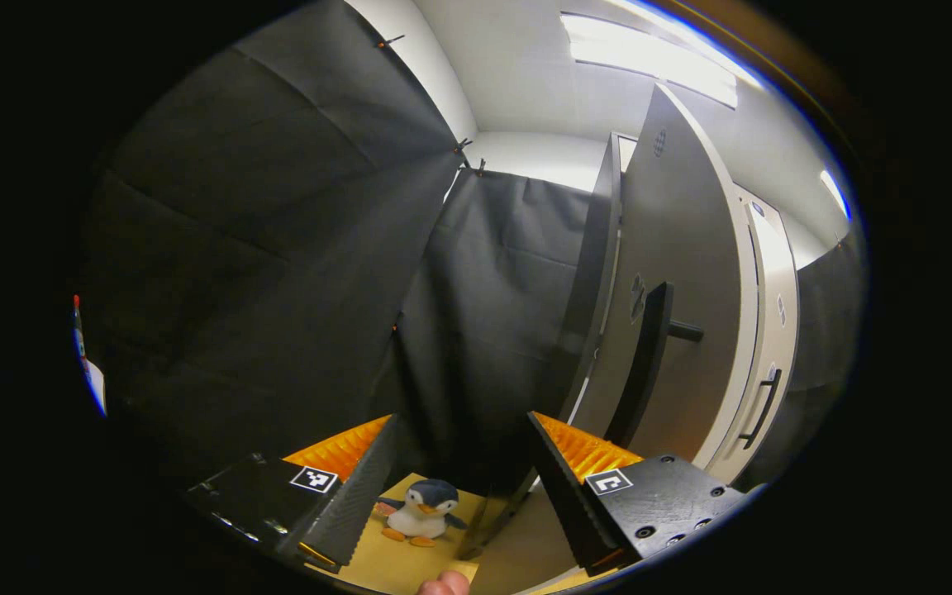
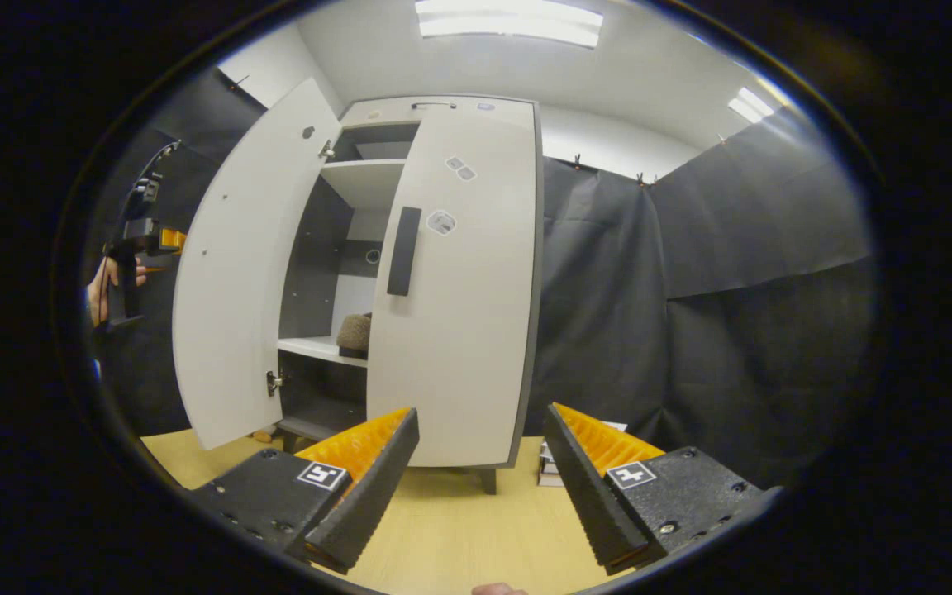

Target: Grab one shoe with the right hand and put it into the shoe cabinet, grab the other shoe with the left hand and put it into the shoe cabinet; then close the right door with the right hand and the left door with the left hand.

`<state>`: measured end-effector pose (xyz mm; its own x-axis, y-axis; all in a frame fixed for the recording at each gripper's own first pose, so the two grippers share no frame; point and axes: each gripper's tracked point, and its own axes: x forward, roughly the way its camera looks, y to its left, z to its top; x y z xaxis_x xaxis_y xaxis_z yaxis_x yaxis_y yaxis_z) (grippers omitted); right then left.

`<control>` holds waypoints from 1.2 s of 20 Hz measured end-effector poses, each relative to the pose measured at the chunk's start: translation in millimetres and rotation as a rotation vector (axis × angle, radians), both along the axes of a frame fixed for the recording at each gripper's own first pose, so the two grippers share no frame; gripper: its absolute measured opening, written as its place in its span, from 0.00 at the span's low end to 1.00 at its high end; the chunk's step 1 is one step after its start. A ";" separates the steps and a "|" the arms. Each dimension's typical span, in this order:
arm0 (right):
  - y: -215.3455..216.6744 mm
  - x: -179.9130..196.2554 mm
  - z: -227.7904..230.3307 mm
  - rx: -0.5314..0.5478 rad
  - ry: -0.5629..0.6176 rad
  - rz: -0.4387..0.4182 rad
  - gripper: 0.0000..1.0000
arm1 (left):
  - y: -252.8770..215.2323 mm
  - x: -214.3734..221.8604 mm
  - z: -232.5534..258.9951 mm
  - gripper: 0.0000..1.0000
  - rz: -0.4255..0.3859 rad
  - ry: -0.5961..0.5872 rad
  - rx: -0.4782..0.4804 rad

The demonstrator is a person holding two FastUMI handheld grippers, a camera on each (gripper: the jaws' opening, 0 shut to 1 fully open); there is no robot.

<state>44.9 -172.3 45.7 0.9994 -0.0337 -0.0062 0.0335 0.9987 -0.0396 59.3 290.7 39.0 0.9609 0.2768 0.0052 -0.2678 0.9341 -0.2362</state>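
Right door (image 2: 455,289) nearly closed, left door (image 2: 245,273) open, shoe (image 2: 354,332) shelved.

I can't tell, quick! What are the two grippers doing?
Left gripper: open, holding nothing.
Right gripper: open, holding nothing.

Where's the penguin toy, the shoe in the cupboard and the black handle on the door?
penguin toy (image 1: 424,511): left gripper view, on its white belly.
shoe (image 2: 354,332): right gripper view, on its brown fuzzy top.
black handle (image 2: 403,250): right gripper view, middle of the bar on the right door.
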 end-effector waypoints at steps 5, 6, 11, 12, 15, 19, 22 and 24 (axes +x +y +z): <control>2.6 3.2 0.9 0.003 -0.003 0.010 0.99 | 2.9 1.1 2.9 0.92 0.013 -0.007 0.009; 2.4 3.1 0.7 0.002 -0.002 0.009 0.99 | 0.0 0.3 2.6 0.93 0.017 -0.003 0.019; -3.2 2.8 -3.2 0.009 0.011 -0.007 0.99 | -5.2 0.5 6.7 0.92 -0.020 0.000 0.035; -4.7 2.4 -3.5 0.011 0.015 -0.010 0.99 | -6.8 -0.8 7.5 0.93 -0.039 0.001 0.029; -11.1 1.9 -5.5 -0.004 0.021 -0.027 0.99 | -6.5 -0.3 5.9 0.93 -0.092 0.001 0.021; -19.1 -0.6 -6.6 -0.005 0.029 -0.054 0.99 | -14.5 -1.0 5.6 0.93 -0.158 -0.005 -0.001; -23.8 0.1 -7.6 -0.002 0.029 -0.071 0.99 | -24.3 -3.9 6.9 0.93 -0.221 -0.001 -0.007; -26.9 0.4 -9.1 -0.002 0.031 -0.082 0.99 | -26.0 -4.0 6.0 0.93 -0.249 -0.012 0.004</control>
